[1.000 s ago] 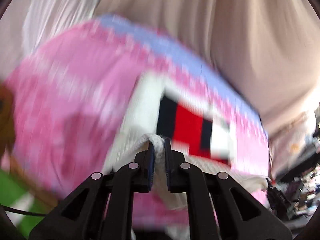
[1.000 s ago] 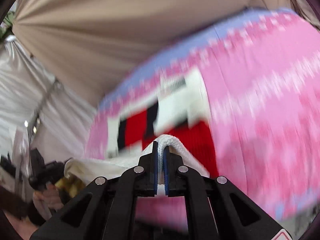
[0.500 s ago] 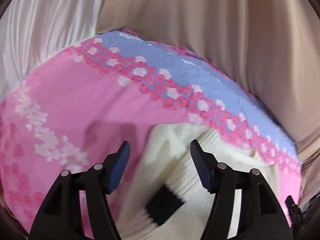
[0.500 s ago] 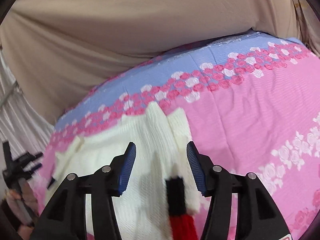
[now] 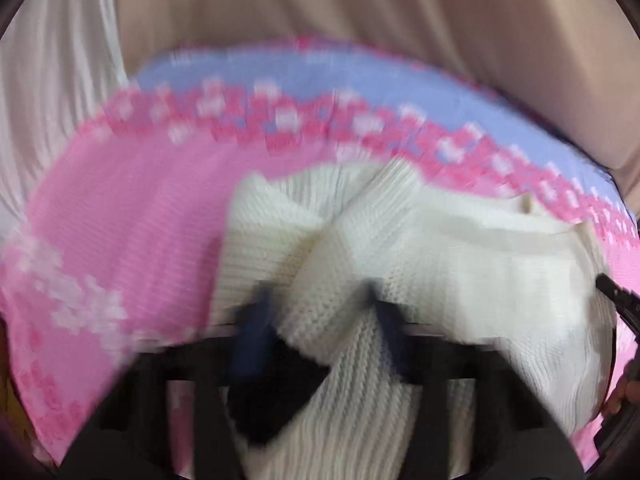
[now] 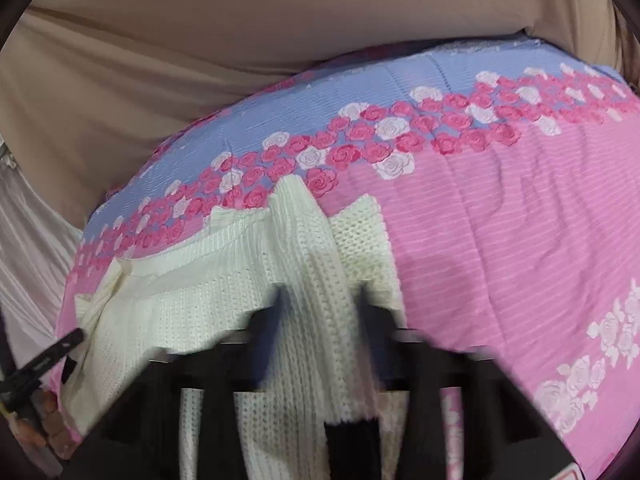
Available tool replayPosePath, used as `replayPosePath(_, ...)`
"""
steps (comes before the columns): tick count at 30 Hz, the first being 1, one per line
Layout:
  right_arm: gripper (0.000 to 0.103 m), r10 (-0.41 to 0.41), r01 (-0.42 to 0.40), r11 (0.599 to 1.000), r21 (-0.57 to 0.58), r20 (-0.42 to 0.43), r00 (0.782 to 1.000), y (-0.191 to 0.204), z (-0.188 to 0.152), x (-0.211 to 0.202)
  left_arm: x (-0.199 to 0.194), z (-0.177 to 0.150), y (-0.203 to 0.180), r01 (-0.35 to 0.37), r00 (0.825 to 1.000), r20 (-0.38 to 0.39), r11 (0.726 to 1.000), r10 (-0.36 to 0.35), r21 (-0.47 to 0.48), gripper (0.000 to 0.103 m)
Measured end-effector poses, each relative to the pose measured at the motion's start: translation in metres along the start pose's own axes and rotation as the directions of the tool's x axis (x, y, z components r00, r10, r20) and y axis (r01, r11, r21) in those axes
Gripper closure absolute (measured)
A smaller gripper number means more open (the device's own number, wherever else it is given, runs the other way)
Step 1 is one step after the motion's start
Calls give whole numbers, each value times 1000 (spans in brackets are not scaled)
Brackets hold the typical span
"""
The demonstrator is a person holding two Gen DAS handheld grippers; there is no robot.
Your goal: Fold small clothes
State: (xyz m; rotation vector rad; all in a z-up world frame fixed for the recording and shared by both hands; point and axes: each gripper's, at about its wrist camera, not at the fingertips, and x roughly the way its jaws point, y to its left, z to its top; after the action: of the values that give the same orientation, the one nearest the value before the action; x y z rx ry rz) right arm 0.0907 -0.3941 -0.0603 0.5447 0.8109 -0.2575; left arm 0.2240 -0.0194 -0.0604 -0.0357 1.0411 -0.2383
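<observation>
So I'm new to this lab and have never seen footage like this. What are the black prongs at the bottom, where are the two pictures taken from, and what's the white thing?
There is no robot here. A person holds a two-finger grasping tool in each hand, and each tool carries a fisheye camera looking forward along its fingers. One picture comes from the left tool, the other from the right tool; the black prongs are their fingers, blurred by motion. Both tools are open, with the knit lying between the fingers, not pinched. The white thing is a cream knitted garment with a black patch, lying on a pink and blue rose-print bedspread. Beige curtains hang behind.
</observation>
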Motion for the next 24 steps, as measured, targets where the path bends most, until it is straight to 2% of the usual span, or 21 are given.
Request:
replayPosePath(1, 96, 1, -1, 1000, 16, 13, 1000, 1, 4, -8, 1, 6, 8, 13, 1000, 2, 999, -13, -44, 91)
replayPosePath(2, 96, 19, -20, 1000, 21, 57, 998, 3, 11, -22, -3, 14, 20, -4, 1000, 27, 995, 7, -102, 95)
replayPosePath(4, 96, 27, -29, 999, 14, 112, 993, 4, 18, -34, -7, 27, 43, -50, 997, 55, 981, 61, -188, 95)
replayPosePath(5, 95, -3, 3, 1000, 3, 95, 995, 2, 20, -26, -4, 30, 51, -72, 995, 48, 975, 83, -209, 95)
replayPosePath(7, 94, -61, 61, 998, -8, -33, 998, -10, 17, 7, 16, 35, 66, -92, 996, -17, 971, 91, -219, 93)
replayPosePath(8, 92, -73, 73, 997, -1, -69, 995, -16, 12, 17, 21, 34, 71, -115, 993, -43, 967, 108, -225, 93)
replayPosePath(9, 92, -64, 64, 998, 15, -34, 997, -17, 11, 10, 19, 31, 76, -119, 993, -50, 964, 110, -240, 93)
replayPosePath(13, 58, -45, 42, 998, 43, 82, 996, -12, -4, -44, -27, 13, 91, -44, 998, 23, 960, 53, -278, 89)
replayPosePath(15, 55, -32, 28, 999, 41, 81, 996, -15, -22, -59, -52, -4, 86, 20, 999, 52, 961, -6, -277, 78)
replayPosePath(17, 55, -36, 34, 999, 41, 38, 999, -19, -44, -65, -64, -18, 69, 49, 998, 56, 969, -37, -241, 60)
replayPosePath(19, 54, -33, 33, 998, 53, -7, 999, -22, -66, -68, -60, -24, 52, 62, 998, 46, 974, -54, -219, 46)
replayPosePath(20, 51, -31, 33, 998, 60, -33, 999, -22, -80, -69, -54, -25, 46, 45, 999, 38, 979, -38, -201, 39)
replayPosePath(22, 46, -43, 46, 997, 57, -67, 997, -22, -100, -68, -38, -24, 39, -9, 1000, 28, 984, 15, -176, 43)
replayPosePath(23, 46, -47, 52, 997, 58, -78, 996, -22, -108, -67, -26, -22, 39, -38, 999, 6, 984, 39, -173, 61)
replayPosePath(24, 46, -50, 56, 996, 63, -87, 995, -23, -114, -67, -15, -21, 45, -52, 999, -25, 981, 48, -185, 75)
